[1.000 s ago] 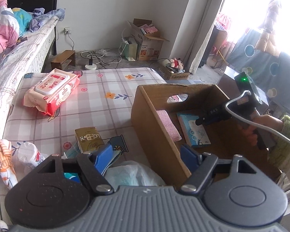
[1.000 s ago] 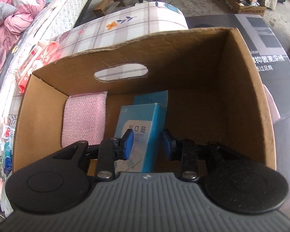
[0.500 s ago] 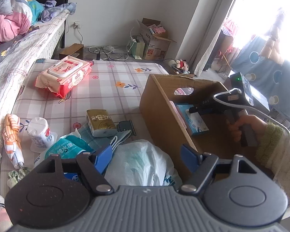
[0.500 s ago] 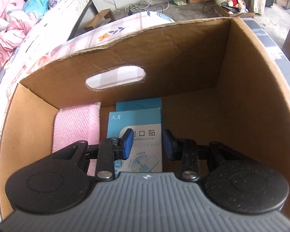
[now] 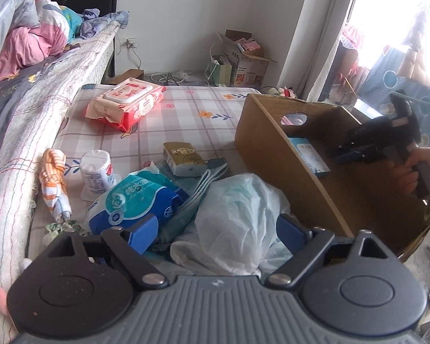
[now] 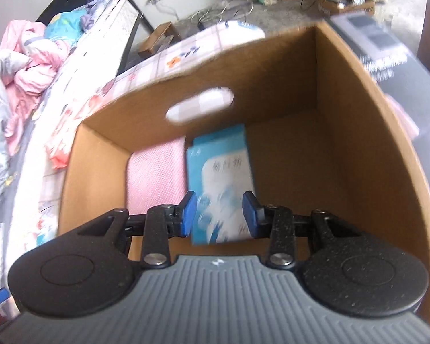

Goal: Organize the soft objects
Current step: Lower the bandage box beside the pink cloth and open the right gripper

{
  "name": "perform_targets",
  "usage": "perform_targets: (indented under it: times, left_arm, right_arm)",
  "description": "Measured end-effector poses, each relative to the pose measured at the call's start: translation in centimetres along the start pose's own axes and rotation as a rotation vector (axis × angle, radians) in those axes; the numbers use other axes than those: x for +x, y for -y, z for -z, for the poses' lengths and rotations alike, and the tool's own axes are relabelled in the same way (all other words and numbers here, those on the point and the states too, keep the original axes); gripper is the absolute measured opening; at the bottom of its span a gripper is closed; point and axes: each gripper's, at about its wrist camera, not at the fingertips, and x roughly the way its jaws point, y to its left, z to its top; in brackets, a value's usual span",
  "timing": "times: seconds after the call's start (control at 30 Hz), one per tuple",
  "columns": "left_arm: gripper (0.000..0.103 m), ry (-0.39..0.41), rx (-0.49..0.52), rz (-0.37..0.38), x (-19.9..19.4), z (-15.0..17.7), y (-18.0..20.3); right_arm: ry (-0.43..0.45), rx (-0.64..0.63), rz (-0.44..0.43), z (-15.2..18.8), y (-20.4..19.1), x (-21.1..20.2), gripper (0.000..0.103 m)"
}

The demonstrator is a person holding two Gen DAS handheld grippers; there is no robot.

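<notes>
We have the cardboard box (image 5: 275, 154) sitting at the edge of the checked mattress (image 5: 186, 120) so that sorted items drop straight in from the pile beside it. Inside, a pink cloth (image 6: 157, 177) lies flat along the left wall and a blue plaster box (image 6: 220, 172) lies next to it, packed side by side to leave the right half free.

Our right gripper (image 6: 219, 215) hangs over the box interior with its jaws narrow and nothing between the pads; the blue box shows through the gap but lies on the floor below, apart from the pads as far as the blurred view lets us judge.

Our left gripper (image 5: 215, 229) points down at the heap outside the box, and its jaws have just been opening and now stand wide, framing the white plastic bag (image 5: 238, 215) without pressing on it. We read that width as preparation for a bulky, yielding grab. Just beside the bag lie the blue tissue pack (image 5: 137, 197) and a folded grey-green cloth (image 5: 197, 192), with the red wet-wipes pack (image 5: 129, 103) well apart, further up the mattress.
</notes>
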Motion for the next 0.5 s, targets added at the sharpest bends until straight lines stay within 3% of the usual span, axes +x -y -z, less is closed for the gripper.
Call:
perform_targets:
  times: [0.23, 0.5]
  left_arm:
    - [0.091, -0.018, -0.040, -0.059, -2.1, 3.5, -1.6]
    - [0.092, 0.009, -0.026, -0.151, -4.6, 6.0, -2.6]
  right_arm:
    - [-0.097, 0.126, 0.016, 2.4, 1.1, 2.3, 0.035]
    - [-0.059, 0.170, 0.007, 2.4, 0.8, 2.6, 0.035]
